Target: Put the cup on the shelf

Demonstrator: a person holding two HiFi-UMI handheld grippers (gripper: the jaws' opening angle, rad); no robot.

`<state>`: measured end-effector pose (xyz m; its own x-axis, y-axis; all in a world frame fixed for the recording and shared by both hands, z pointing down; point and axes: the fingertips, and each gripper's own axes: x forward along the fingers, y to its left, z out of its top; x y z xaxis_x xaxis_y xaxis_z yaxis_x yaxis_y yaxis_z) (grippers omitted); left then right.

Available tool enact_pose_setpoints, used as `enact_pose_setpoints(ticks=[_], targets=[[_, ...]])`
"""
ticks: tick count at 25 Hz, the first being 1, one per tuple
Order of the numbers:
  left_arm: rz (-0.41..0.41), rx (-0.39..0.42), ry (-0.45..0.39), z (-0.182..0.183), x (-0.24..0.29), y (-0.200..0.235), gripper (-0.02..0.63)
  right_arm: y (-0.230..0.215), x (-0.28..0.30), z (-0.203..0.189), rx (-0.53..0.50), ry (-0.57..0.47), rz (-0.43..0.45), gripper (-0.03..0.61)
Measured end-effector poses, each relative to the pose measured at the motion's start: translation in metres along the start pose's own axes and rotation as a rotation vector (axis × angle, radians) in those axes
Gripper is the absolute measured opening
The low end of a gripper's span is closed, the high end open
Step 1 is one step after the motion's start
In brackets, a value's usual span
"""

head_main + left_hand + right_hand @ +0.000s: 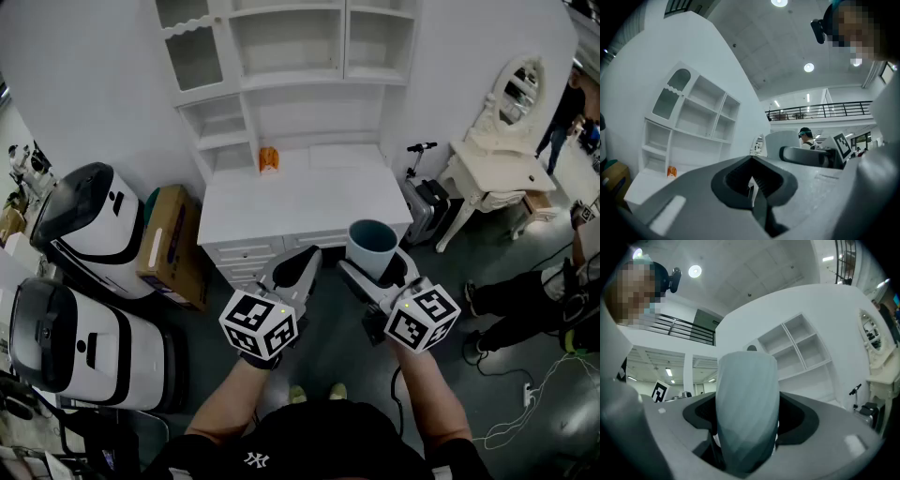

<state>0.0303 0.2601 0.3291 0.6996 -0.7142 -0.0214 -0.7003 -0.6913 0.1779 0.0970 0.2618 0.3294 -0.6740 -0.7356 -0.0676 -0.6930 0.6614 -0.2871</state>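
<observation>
Before the white desk [300, 202], both of the person's forearms are reaching forward and slightly inward, side by side, each hand gripping one tool below its marker cube. Two claws are showing in all. The left claw [306, 255] is pointing at the desk's front edge with its jaws pressed together and nothing between them. The right claw [380, 272] is angling the same way, a little further right, and is pinching the one cup [370, 242] low on its sides. This pale blue-grey cup is standing upright in the jaws with its mouth open to the ceiling, hanging in the air just off the desk's front right corner and touching neither the desk nor the shelf [281, 56].

One small orange packet [269, 159] is sitting on the desk, at the back left, close under the shelf's lower compartments. On the floor to the left, two white machines with dark lids [80, 220] are standing one behind the other, and one cardboard box [173, 246] is leaning between them and the desk.
</observation>
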Motion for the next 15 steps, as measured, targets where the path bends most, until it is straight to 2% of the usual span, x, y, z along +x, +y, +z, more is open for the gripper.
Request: enact_pose_setpoints(ticks=[15], targets=[[0.016, 0.006, 0.01, -0.001, 0.011, -0.009, 0.0, -0.012, -0.012, 0.011, 0.015, -0.006, 0.009, 0.388]])
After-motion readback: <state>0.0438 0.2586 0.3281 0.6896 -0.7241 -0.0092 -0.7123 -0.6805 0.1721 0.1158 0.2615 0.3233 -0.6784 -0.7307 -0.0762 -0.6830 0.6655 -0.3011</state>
